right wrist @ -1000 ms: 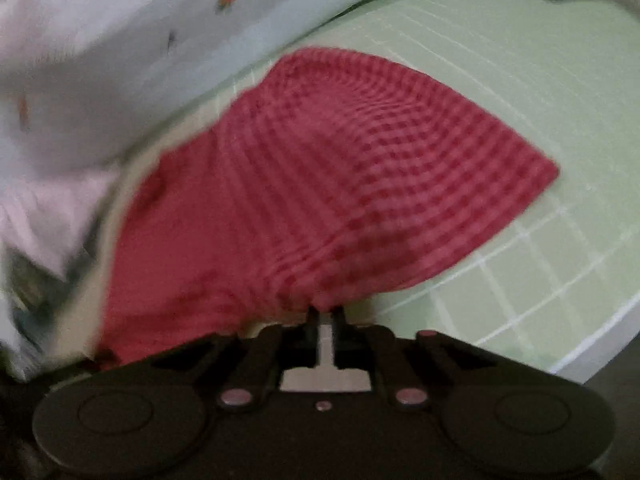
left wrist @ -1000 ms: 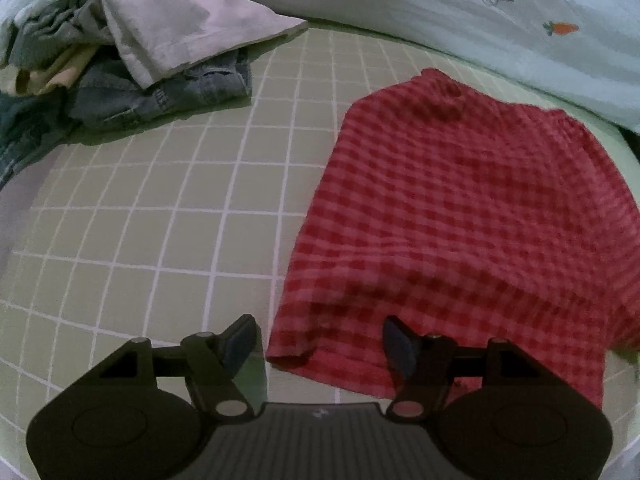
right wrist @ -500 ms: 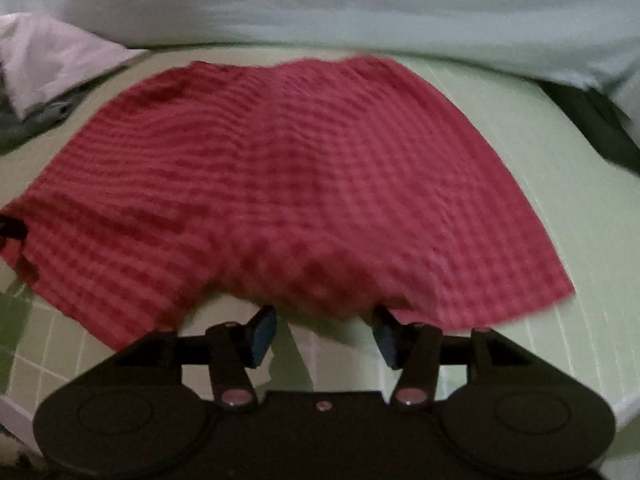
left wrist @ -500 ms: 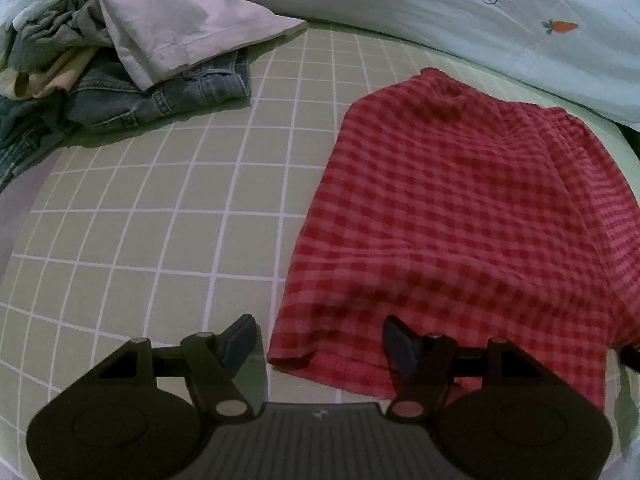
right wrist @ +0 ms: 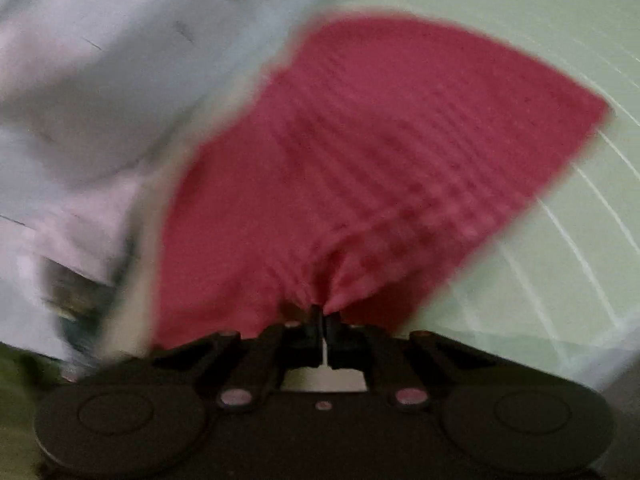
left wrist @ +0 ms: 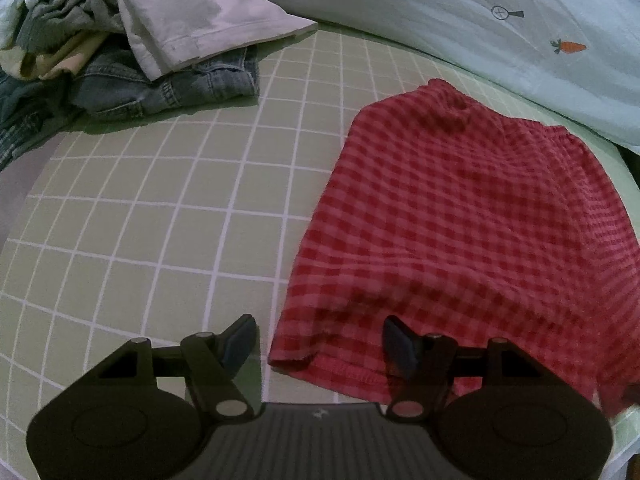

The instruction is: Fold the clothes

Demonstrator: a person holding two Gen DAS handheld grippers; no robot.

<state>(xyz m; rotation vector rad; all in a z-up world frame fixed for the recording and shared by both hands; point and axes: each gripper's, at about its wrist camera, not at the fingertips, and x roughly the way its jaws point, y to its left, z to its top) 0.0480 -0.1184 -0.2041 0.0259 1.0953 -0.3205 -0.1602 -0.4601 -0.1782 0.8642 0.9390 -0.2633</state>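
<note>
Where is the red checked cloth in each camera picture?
Left wrist: the red checked cloth lies flat, right of centre, its near hem between the open left claw.
Right wrist: it fills the blurry middle, pinched by the shut right claw.
Shared landmark: the green grid mat.

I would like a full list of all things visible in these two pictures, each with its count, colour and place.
checked garment: one, red and pink, spread on the right part of the mat, near edge pinched by the right gripper.
grid mat: one, pale green with white lines, under everything.
clothes pile: one heap, denim blue, white and cream pieces, far left corner of the mat.
bedsheet: one, pale blue-white with a small carrot print, behind the mat.
left gripper: one, black, open, at the near left corner of the garment.
right gripper: one, black, shut on the garment.
</note>
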